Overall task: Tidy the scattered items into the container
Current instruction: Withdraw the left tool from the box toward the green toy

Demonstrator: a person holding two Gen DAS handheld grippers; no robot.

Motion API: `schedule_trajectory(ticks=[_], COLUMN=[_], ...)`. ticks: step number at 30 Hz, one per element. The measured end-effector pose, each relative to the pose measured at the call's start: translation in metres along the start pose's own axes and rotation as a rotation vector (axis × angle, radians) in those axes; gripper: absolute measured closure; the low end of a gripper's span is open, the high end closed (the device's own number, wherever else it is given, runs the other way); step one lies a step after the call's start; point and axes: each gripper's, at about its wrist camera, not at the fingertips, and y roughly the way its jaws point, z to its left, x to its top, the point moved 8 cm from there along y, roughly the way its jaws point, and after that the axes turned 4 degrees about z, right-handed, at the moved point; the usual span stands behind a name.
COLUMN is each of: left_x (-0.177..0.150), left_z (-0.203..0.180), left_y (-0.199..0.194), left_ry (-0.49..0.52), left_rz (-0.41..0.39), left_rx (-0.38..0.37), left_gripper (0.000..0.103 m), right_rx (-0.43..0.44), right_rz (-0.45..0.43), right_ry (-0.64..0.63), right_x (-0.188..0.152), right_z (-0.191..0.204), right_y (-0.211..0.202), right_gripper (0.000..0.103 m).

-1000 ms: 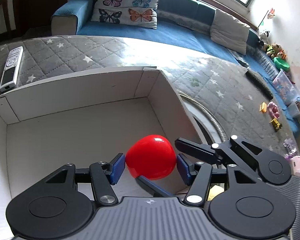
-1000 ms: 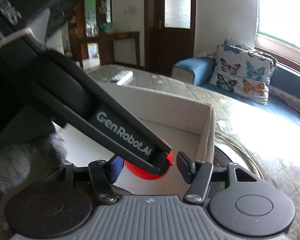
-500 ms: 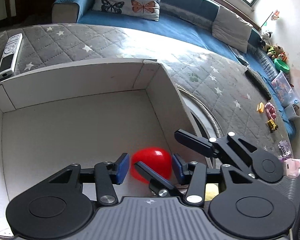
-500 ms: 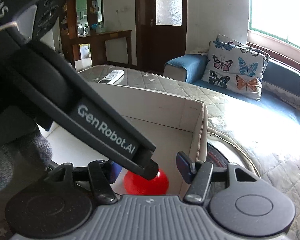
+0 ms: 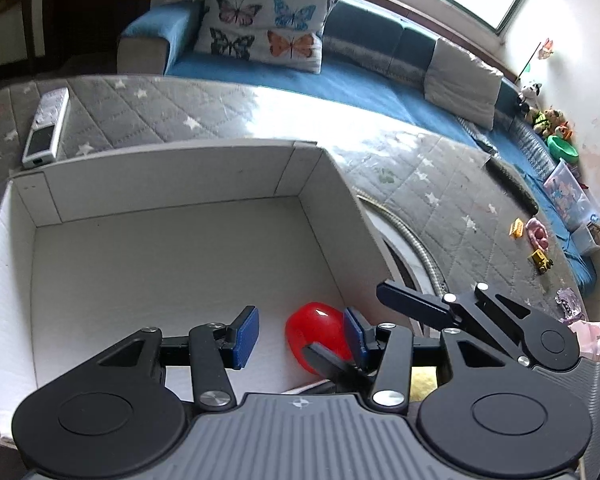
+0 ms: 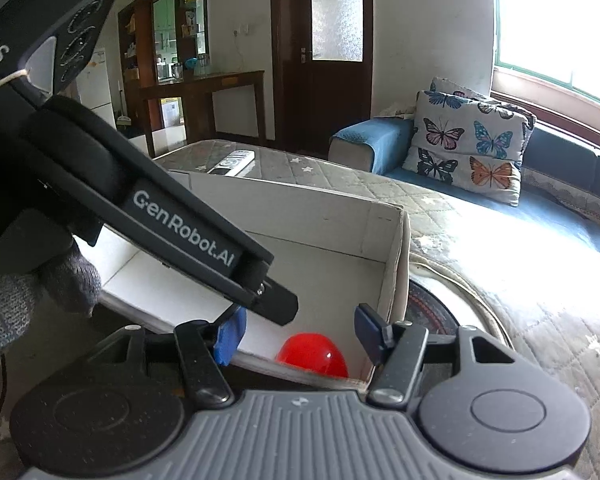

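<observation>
Cardboard box [image 5: 172, 184], white inside, sits on a grey star-quilted mat [image 5: 440, 184]. Red plastic ball-like toy [image 5: 316, 334] rests on the box floor in the near right corner. The left gripper [image 5: 300, 334] hovers over it with jaws apart, one blue pad seemingly close beside the toy, though contact is hard to judge. The right gripper [image 6: 300, 330] hangs just outside the near wall, jaws also apart and empty. Small toys [image 5: 536, 236] lie scattered far off on the mat. Risks: a pad brushing the toy could roll it around, and the two grippers, crowded together, could knock each other or the box wall.
</observation>
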Motion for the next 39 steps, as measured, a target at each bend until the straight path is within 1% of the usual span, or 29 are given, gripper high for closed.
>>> schedule_trajectory(ticks=[1,8,11,15,19,26,39], left_x=[-0.002,-0.017,-0.023,-0.033,-0.043,-0.061,-0.095], left_z=[-0.002,-0.011,-0.014,-0.016,-0.017,-0.025,-0.029], left_y=[-0.003,-0.021,-0.026,-0.029,-0.032,-0.037,-0.047], left_ry=[0.007,0.033,0.042,0.04,0.031,0.045,0.026], left_rz=[-0.009,-0.068,-0.088,-0.087,-0.088,-0.096,-0.088], left_rx=[0.002,0.017,0.024,0.014,0.003,-0.008,-0.029], left_gripper=[0.054,0.054,0.054,0.054,0.054,0.054,0.054], right_rx=[-0.004,-0.006,0.0,-0.014,-0.012,-0.006,-0.005], right_rz=[-0.007,-0.021,-0.023,-0.019,-0.015,-0.007,0.031], right_ry=[-0.002,0.0,0.01,0.011,0.02,0.02,0.031], right_x=[-0.001,-0.01,-0.014,-0.023,-0.033,-0.05,-0.083], right_z=[0.001,0.01,0.013,0.015,0.018,0.027,0.036], right_y=[-0.003,-0.022,-0.028,-0.036,-0.046,-0.061,-0.068], right_gripper=[0.028,0.027,0.024,0.019,0.019,0.018,0.018])
